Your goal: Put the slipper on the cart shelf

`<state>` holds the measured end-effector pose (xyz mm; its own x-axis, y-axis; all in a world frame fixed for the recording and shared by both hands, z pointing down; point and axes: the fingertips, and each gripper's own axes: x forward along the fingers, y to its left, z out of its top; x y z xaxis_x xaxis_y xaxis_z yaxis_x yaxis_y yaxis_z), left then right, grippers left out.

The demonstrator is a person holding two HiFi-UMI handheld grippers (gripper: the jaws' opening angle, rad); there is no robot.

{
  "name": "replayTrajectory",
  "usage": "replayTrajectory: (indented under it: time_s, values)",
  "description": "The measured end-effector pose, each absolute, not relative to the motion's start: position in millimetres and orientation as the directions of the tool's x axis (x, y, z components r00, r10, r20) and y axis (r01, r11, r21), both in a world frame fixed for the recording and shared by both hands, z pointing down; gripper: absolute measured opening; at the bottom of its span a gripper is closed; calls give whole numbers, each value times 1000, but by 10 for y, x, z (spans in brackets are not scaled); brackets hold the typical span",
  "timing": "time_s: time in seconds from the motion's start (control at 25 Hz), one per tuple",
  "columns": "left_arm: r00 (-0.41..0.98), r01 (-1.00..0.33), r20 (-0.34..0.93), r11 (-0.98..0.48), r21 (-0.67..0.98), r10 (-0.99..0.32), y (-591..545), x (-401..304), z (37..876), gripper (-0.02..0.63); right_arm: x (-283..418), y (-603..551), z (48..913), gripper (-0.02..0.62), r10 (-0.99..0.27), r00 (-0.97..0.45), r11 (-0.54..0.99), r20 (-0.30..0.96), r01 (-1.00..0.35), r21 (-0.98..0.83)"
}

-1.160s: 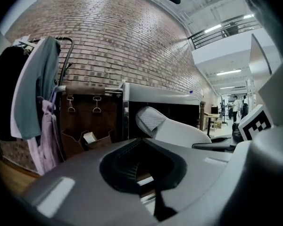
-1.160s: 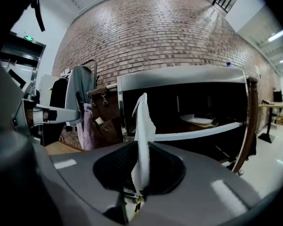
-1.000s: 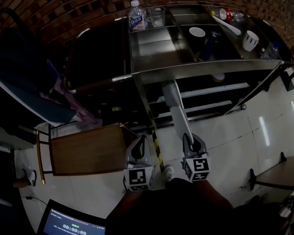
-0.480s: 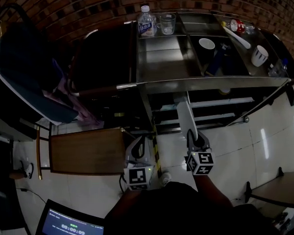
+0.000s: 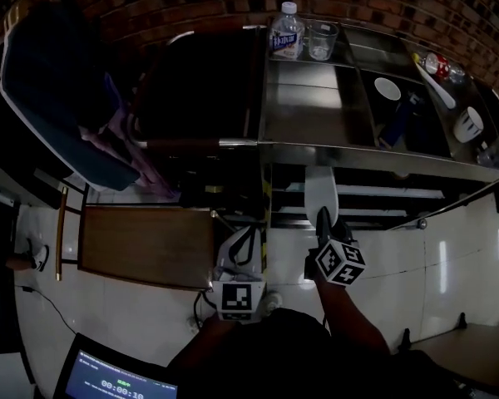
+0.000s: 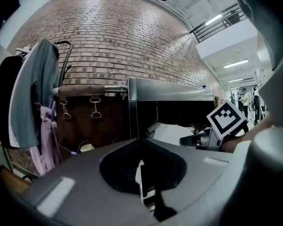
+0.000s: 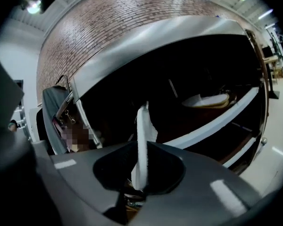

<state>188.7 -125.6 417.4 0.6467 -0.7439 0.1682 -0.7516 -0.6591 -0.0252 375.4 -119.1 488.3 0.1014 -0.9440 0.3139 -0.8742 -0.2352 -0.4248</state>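
Observation:
A white slipper sticks out forward from my right gripper, which is shut on its heel end. The toe reaches under the top edge of the steel cart, in front of its lower shelf rails. In the right gripper view the slipper stands edge-on between the jaws, facing the dark shelf opening. The left gripper hovers lower left of it, shut and holding nothing. From the left gripper view I see the slipper and the right gripper's marker cube.
Another pale slipper lies on a cart shelf. The cart top holds a water bottle, a glass, a bowl and a cup. A wooden stool and a chair with clothes stand on the left.
My right gripper has carried the slipper forward toward the cart's lower shelves and rolled it. The left gripper has shifted a little. The head view has swung, so the cart sits further right.

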Motion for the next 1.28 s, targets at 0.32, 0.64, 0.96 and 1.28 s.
replayTrajectory:
  time_s: [0.32,0.64,0.96,1.28]
  values:
    - [620,-768,211,-639,-34,-756,-1361,1809,4227,15,3829,-1723,4855,43,-946,98,-252,309,-819,-515]
    - [602,-782,206,-622,-42,-771,-1415,1664,4116,15,3918,-2175,5139,43,-922,110,-313,370,-775,-550]
    - [584,-798,202,-602,-38,-786,-1396,1591,4149,15,4059,-2258,5349,64,-895,187,-357,405,-845,-398]
    - [569,-810,203,-586,-27,-797,-1366,1470,4150,15,4170,-2231,5392,171,-846,321,-383,426,-921,-66]
